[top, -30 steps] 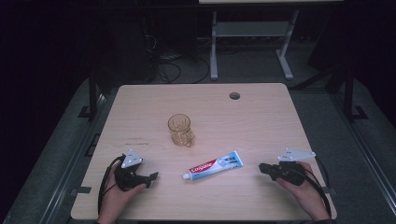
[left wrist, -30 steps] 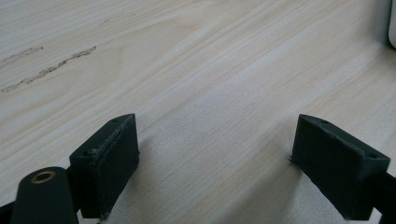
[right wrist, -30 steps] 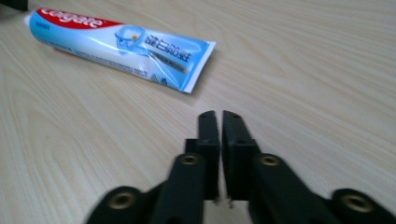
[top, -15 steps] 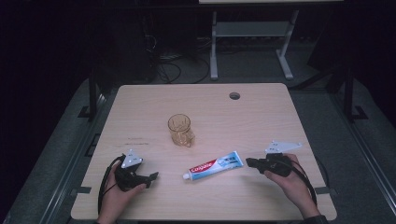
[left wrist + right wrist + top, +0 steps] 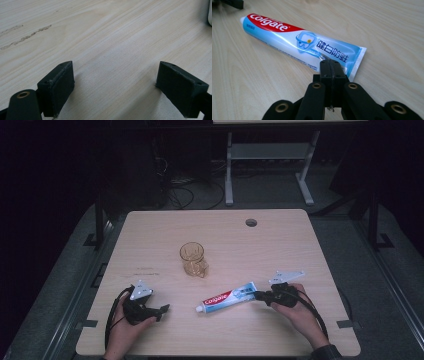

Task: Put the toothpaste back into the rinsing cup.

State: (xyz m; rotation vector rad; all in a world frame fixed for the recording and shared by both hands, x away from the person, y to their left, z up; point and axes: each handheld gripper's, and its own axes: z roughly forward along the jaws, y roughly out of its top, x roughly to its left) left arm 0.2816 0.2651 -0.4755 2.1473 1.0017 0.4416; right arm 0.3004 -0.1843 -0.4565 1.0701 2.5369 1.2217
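A Colgate toothpaste tube (image 5: 227, 297) lies flat near the front of the wooden table (image 5: 280, 245), its cap to the left. My right gripper (image 5: 258, 295) is shut with nothing between the jaws. Its tips are at the tube's flat crimped end, where the right gripper view has the closed tips (image 5: 332, 67) overlapping the tube (image 5: 299, 42). I cannot tell whether they touch it. My left gripper (image 5: 162, 309) rests at the front left, pointing right toward the cap. It is open (image 5: 115, 85), with bare wood between its jaws.
An amber glass mug (image 5: 193, 259) stands upright in the middle of the table, behind the tube. A round cable hole (image 5: 251, 222) sits near the far edge. A metal stand (image 5: 270, 155) and cables are on the floor beyond the table.
My right gripper has slid left across the table up to the tube's flat end, its jaws staying shut. The left gripper, tube and mug have not moved.
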